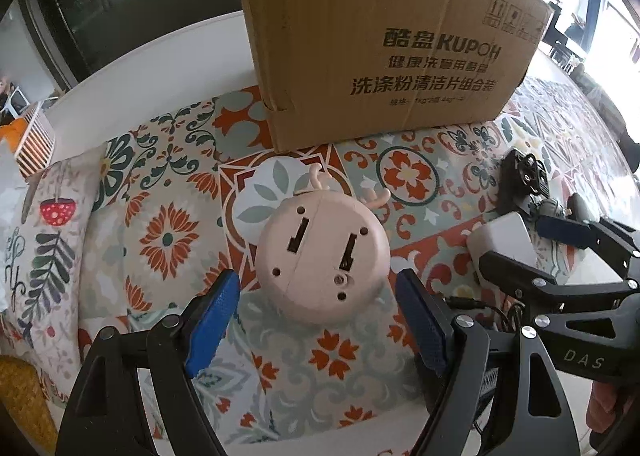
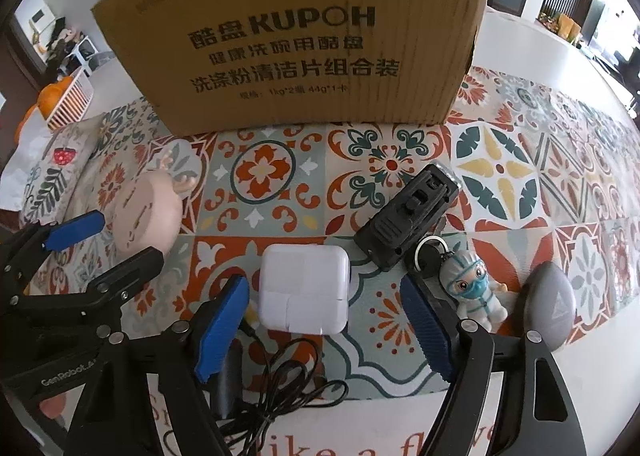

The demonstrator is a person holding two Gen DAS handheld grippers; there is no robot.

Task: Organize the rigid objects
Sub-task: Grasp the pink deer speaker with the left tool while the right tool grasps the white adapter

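Observation:
A pink round deer-shaped gadget [image 1: 323, 256] lies on the patterned cloth in the left wrist view, just ahead of my open left gripper [image 1: 316, 298]; it also shows in the right wrist view [image 2: 146, 212]. A white square charger [image 2: 304, 288] lies between the fingers of my open right gripper [image 2: 324, 306], untouched; it also shows in the left wrist view [image 1: 503, 246]. A black clip device [image 2: 408, 222], a keyring figurine in a protective suit [image 2: 474, 294] and a grey mouse-like object [image 2: 550, 306] lie to the right.
A large KUPOH cardboard box [image 2: 304, 36] stands at the back of the cloth [image 2: 500, 176]. A black cable [image 2: 280, 392] coils near the front edge. A patterned pillow [image 1: 44, 252] and a white slatted basket [image 1: 34, 144] sit at the left.

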